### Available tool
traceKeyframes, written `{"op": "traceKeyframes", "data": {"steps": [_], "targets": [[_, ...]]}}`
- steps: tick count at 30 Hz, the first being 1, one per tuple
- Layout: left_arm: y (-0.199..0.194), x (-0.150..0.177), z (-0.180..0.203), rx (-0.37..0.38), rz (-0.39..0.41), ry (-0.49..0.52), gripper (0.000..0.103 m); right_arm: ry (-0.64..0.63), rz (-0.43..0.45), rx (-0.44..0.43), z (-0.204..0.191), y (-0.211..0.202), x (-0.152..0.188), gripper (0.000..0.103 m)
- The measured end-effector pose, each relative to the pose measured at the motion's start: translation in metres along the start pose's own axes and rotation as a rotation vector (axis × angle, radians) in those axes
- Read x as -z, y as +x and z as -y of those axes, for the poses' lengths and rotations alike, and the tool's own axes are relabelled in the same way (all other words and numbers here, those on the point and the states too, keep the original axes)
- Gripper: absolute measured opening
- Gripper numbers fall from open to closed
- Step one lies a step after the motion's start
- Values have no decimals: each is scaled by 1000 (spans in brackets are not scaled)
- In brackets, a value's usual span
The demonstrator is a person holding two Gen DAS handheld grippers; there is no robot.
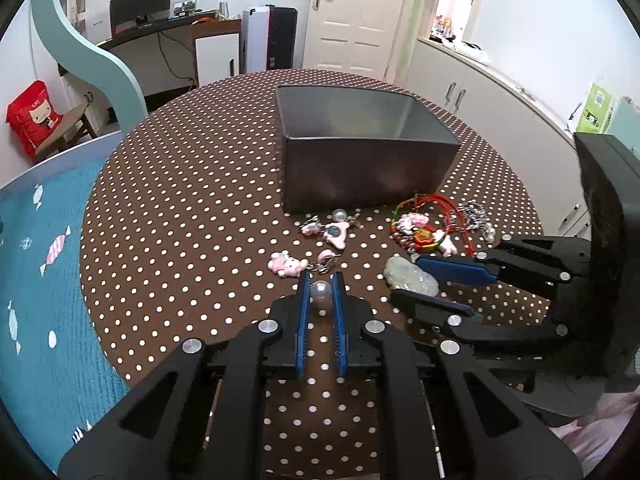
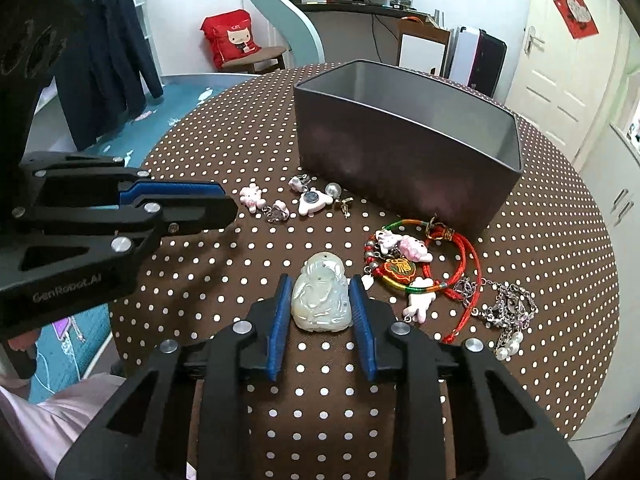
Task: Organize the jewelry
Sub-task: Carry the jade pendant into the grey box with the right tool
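A grey metal box point(image 1: 362, 152) point(image 2: 404, 148) stands open on the dotted table. My left gripper point(image 1: 321, 280) has its blue pads on both sides of a round pearl bead point(image 1: 322, 292), closed on it. My right gripper point(image 2: 319, 284) straddles a pale jade pendant point(image 2: 322, 296) point(image 1: 408, 276) lying on the cloth, with small gaps at each pad. Pink charms point(image 1: 286, 265) point(image 2: 310, 202), a red cord bracelet with charms point(image 2: 416, 264) point(image 1: 424, 230) and a silver chain with pearls point(image 2: 504, 312) lie in front of the box.
The round table has a brown polka-dot cloth point(image 1: 192, 216). A blue bed cover point(image 1: 44, 280) lies to the left. White cabinets point(image 1: 492, 120) stand to the right, and a desk with a monitor point(image 1: 140, 0) at the back.
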State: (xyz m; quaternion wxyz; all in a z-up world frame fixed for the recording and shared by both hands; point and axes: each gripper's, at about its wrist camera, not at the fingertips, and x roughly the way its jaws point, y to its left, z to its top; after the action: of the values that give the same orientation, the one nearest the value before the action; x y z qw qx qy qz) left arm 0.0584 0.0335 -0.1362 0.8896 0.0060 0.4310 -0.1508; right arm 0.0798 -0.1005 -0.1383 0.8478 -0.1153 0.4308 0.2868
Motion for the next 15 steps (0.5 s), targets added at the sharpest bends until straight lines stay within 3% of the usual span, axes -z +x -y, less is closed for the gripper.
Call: {"op": "traceKeyframes", "data": {"steps": [6, 15], "targets": [[2, -4, 7, -2, -6, 25, 11, 45, -2, -12, 13, -2, -5, 28], [-3, -26, 20, 24, 42, 66, 11, 65, 72, -5, 28, -26, -22, 28]]}}
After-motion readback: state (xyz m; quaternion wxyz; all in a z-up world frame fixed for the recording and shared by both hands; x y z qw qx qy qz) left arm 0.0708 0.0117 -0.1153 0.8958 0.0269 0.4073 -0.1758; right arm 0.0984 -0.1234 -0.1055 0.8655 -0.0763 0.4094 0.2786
